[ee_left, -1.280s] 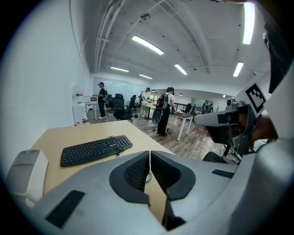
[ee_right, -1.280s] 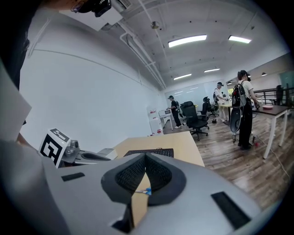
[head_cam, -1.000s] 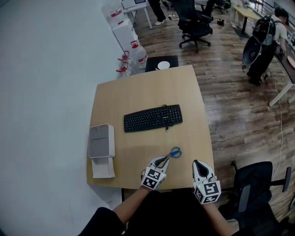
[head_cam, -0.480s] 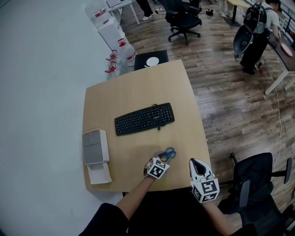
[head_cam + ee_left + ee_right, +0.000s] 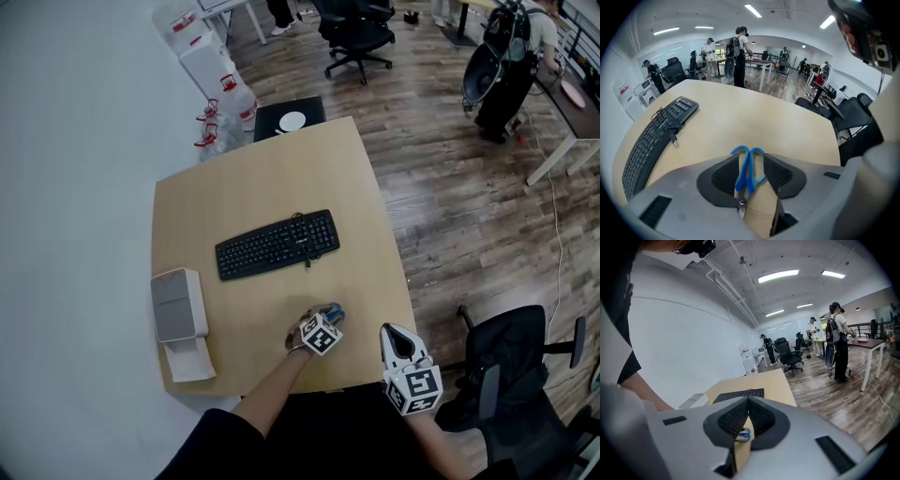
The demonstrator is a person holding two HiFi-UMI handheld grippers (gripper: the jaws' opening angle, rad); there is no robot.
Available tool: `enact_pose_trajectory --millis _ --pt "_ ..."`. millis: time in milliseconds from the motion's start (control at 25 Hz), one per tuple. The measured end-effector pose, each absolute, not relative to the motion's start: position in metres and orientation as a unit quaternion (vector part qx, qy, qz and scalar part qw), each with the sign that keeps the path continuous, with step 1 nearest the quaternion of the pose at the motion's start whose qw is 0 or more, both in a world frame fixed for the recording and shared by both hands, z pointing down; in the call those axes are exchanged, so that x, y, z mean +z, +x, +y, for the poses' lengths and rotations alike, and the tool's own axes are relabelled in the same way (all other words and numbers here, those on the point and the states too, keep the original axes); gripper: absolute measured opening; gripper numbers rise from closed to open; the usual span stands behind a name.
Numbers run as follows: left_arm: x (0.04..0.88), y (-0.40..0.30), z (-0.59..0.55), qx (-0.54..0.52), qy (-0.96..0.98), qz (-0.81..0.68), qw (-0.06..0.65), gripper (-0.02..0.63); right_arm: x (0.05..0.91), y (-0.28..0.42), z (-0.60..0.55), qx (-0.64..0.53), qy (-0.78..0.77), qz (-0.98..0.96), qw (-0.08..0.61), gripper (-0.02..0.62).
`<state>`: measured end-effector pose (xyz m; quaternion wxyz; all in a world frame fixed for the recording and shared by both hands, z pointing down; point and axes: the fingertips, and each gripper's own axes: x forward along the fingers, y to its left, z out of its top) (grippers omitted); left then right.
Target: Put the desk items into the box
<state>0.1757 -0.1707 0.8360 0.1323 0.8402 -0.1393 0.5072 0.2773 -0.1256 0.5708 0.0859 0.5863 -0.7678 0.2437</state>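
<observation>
Box (image 5: pixel 178 305): grey, at left edge of desk (image 5: pixel 262 178), white flap (image 5: pixel 189 362) folded out toward the near-left corner. Contents cannot be read.

Scissors (image 5: pixel 748 165): blue-handled, flat on the desk close to its near edge, right of centre, well apart from the box.

Left gripper (image 5: pixel 323 321): jaws opening, scissors lying between them, released.

Right gripper (image 5: pixel 396 336): jaws together, empty, off the near-right corner.

Keyboard (image 5: pixel 277 246) mid-desk. Bare desktop between scissors and box.
</observation>
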Motion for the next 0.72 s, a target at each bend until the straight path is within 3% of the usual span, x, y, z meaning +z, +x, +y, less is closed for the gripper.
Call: enact_pose_trajectory --millis 440,720 --pt "0.847 0.182 -0.181 0.520 0.837 -0.125 0.114 0.141 0.576 0.290 -0.113 0.251 0.606 -0.750 0.087 0.058" --pt "0.856 0.174 -0.183 0.518 0.823 -0.155 0.176 0.140 0.575 0.284 -0.104 0.250 0.604 -0.751 0.090 0.058"
